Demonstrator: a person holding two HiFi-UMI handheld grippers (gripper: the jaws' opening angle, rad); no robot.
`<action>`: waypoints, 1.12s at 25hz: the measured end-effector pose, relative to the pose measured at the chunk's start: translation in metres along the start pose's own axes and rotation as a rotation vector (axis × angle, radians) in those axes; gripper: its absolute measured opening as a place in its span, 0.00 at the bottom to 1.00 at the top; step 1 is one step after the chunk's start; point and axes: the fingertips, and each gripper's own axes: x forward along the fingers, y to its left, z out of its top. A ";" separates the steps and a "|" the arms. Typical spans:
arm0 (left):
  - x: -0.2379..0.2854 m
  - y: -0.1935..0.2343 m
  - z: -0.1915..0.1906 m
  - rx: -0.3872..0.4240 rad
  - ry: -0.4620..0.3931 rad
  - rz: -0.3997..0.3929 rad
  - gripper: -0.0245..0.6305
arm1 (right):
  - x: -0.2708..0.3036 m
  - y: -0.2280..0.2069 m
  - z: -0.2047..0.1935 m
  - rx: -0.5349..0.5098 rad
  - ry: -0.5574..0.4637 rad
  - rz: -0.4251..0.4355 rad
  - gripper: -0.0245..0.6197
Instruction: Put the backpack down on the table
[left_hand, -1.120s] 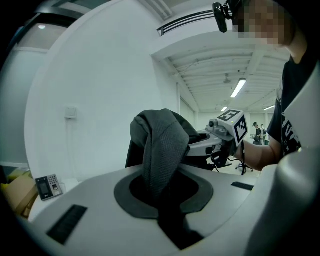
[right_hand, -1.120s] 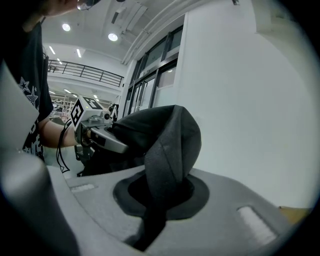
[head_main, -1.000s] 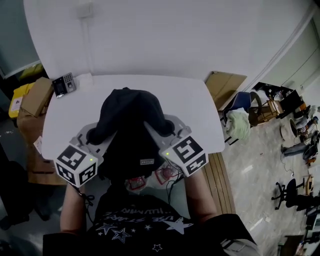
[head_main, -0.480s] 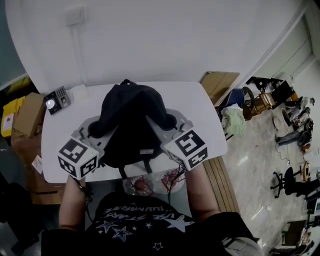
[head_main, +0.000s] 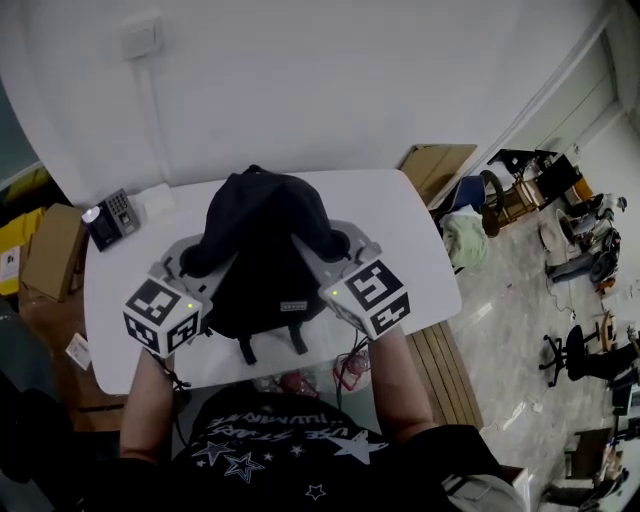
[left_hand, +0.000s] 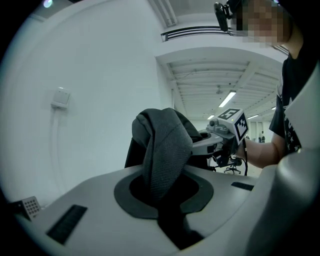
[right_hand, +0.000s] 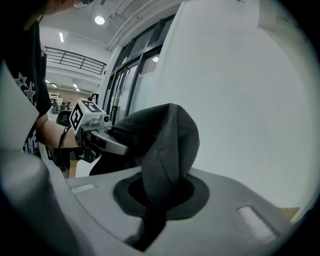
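Both grips are loaded. The left hand-held gripper (head_main: 190, 265) is pinched on one dark fabric strap (left_hand: 165, 150), and the right hand-held gripper (head_main: 340, 245) is pinched on another at the opposite side. The black backpack (head_main: 262, 250) hangs between them over the middle of the white table (head_main: 410, 230). Its loose strap ends (head_main: 245, 350) trail toward the near edge. I can't tell whether the bottom touches the tabletop yet.

My read is that I'm at the set-down step. Next I lower both sides evenly until the straps go slack, then release.

The right half of the table is bare. A keypad unit (head_main: 110, 218) sits at the far left corner, well apart. The wall (head_main: 300, 90) runs right behind the far edge, so there's no need to push further in.
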 end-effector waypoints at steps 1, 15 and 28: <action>0.001 0.005 -0.002 -0.003 -0.004 -0.005 0.12 | 0.004 -0.001 0.000 0.000 0.004 -0.005 0.08; 0.019 0.033 -0.018 -0.027 -0.033 -0.062 0.12 | 0.033 -0.019 -0.019 0.077 -0.034 -0.040 0.08; 0.021 0.031 -0.027 -0.101 -0.101 -0.073 0.12 | 0.030 -0.019 -0.026 0.148 -0.149 0.021 0.09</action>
